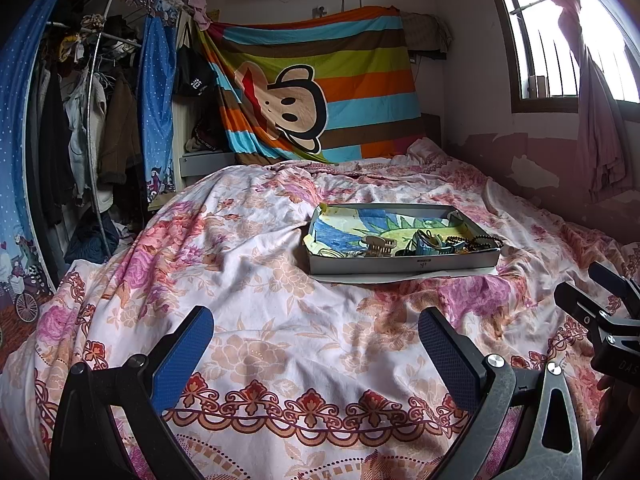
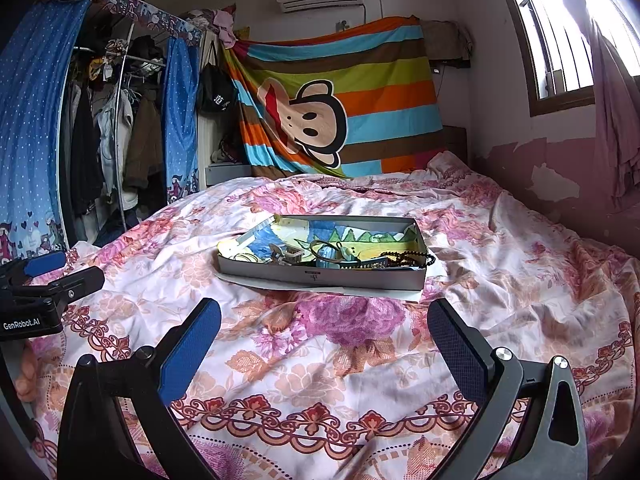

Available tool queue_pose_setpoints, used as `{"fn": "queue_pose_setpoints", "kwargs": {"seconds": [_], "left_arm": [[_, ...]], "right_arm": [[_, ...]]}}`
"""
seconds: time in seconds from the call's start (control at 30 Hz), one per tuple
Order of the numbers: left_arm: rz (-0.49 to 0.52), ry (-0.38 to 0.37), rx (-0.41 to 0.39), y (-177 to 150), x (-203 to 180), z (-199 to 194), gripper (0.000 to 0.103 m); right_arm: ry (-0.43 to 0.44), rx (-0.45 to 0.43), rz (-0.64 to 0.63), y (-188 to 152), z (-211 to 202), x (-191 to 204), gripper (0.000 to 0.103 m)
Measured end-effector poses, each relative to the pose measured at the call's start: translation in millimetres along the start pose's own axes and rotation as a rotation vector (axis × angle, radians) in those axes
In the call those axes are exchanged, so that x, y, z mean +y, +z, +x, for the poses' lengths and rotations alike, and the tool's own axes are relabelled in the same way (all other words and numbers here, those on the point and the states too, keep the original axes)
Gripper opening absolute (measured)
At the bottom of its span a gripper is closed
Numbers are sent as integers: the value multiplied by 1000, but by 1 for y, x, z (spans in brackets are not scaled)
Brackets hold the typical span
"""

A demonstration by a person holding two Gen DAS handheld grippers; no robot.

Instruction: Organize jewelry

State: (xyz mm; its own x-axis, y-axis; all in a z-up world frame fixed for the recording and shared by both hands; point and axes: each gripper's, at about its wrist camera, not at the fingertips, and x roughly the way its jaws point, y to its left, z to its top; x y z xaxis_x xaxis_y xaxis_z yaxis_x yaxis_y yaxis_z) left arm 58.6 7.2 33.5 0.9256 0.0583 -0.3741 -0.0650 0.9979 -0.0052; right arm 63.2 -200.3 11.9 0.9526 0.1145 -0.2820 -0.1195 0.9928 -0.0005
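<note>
Left tool (image 1: 316,332) hovering over the floral bedspread (image 1: 256,280) with fingers spread wide and holding nothing, right tool (image 2: 324,324) likewise gaping wide and empty, grey box (image 2: 320,276) of jewelry lying on the bed ahead, dark bead bracelet (image 2: 408,258) draping at its right end

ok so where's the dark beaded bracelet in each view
Left wrist view: the dark beaded bracelet lies at the right end of the grey tray, right of picture centre.
Right wrist view: the bracelet is again at the tray's right end, just right of centre, draped at the rim.
Shared landmark: the striped monkey blanket hanging behind the bed.
</note>
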Motion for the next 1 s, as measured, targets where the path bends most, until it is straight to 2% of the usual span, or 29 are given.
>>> {"fn": "queue_pose_setpoints", "kwargs": {"seconds": [0.6,0.8,1.0], "left_arm": [[12,-12,8,1,-4,-2,103],[32,-5,-51,1,-5,-14,103],[44,-7,-56,5,-5,-11,103]], "right_arm": [[0,1,0,1,0,0,101],[0,-13,-2,-2,-1,0,101],[2,-13,-4,-5,-1,-1,101]]}}
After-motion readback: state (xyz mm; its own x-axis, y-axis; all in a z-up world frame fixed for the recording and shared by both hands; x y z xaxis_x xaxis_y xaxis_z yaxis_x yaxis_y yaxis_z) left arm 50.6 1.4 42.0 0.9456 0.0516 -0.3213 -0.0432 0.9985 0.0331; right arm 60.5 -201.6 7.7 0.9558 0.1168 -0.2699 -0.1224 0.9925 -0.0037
